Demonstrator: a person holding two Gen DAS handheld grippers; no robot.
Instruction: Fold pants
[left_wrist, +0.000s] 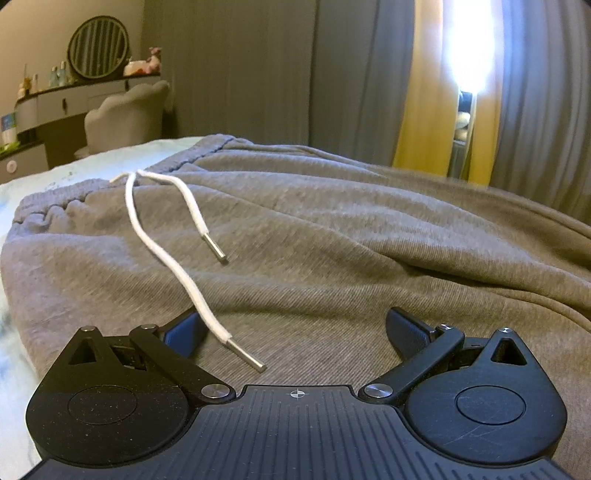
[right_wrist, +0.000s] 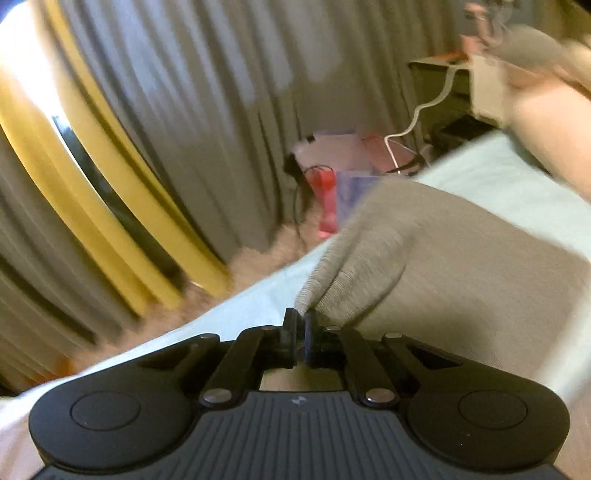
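The bed (left_wrist: 74, 166), under a pale sheet, carries the grey pants (left_wrist: 332, 229), which cover most of it in the left wrist view; bare sheet shows only along the far-left edge beyond the gathered waistband (left_wrist: 55, 210). In the right wrist view the sheet lies open on both sides of a pant leg (right_wrist: 461, 266) that runs toward the bed's far edge, where the floor drops away to curtains (right_wrist: 203, 92) and some blurred clutter.

The white drawstring (left_wrist: 166, 254) trails from the waistband across the cloth — one metal tip (left_wrist: 216, 251) lies mid-fabric, the other lies between the left gripper's (left_wrist: 295, 332) fingers. Those fingers stand wide apart, low over the pants, with nothing pinched.

The right gripper (right_wrist: 300, 332) has its fingers closed tight at the hem corner of the pant leg, near the bed's edge; grey cloth bunches up right at the tips — it appears pinched between them, though blur hides the exact contact.

A dressing table (left_wrist: 74, 99) with a round mirror (left_wrist: 99, 47) and a chair (left_wrist: 125, 114) stands beyond the bed's far-left corner.
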